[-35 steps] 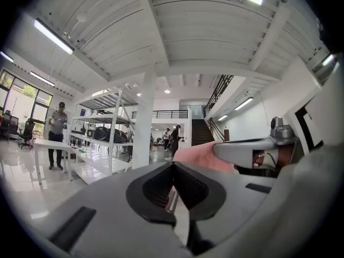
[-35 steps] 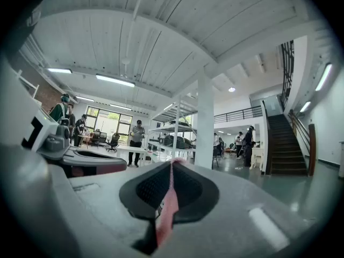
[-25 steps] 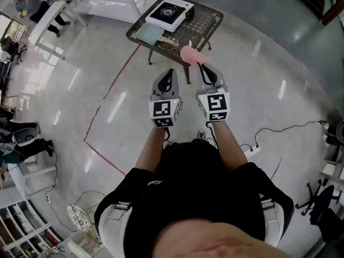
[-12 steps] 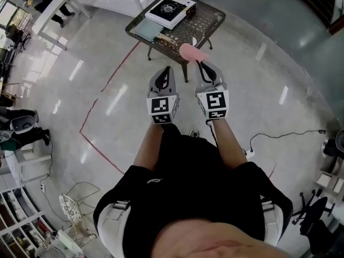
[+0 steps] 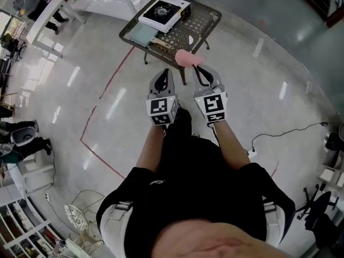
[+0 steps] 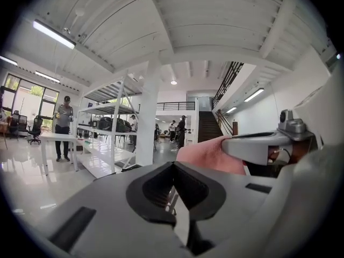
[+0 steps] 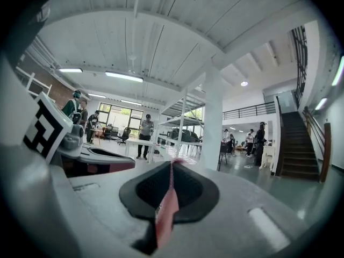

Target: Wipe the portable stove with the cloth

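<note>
Pink cloth point(image 5: 185, 59) is pinched in the tips of our right gripper point(image 5: 200, 69), whose jaws are pressed together on a thin fold of it. In the right gripper view the fabric shows as a narrow pink strip down the seam between the two dark pads. Our left gripper point(image 5: 165, 74) is held just beside the right one, its jaws closed tight on each other with nothing between them. Both grippers point forward at about the same height, each with a marker cube near our hand, and our bare forearms reach out from a black shirt. We stand on a glossy grey floor point(image 5: 64, 101) marked with a red tape line point(image 5: 102, 157). Ahead of the grippers is a small dark table point(image 5: 201, 23) with a mesh top. On its far left part sits the stove point(image 5: 164, 12), white-edged with a black top and a round burner in the middle. A pale blue flat thing point(image 5: 138, 34) lies on the table just beside the stove, nearer to us. The cloth is well short of the stove. Seen from above, it overlaps only the table's near edge. People stand by white desks in the distance
</note>
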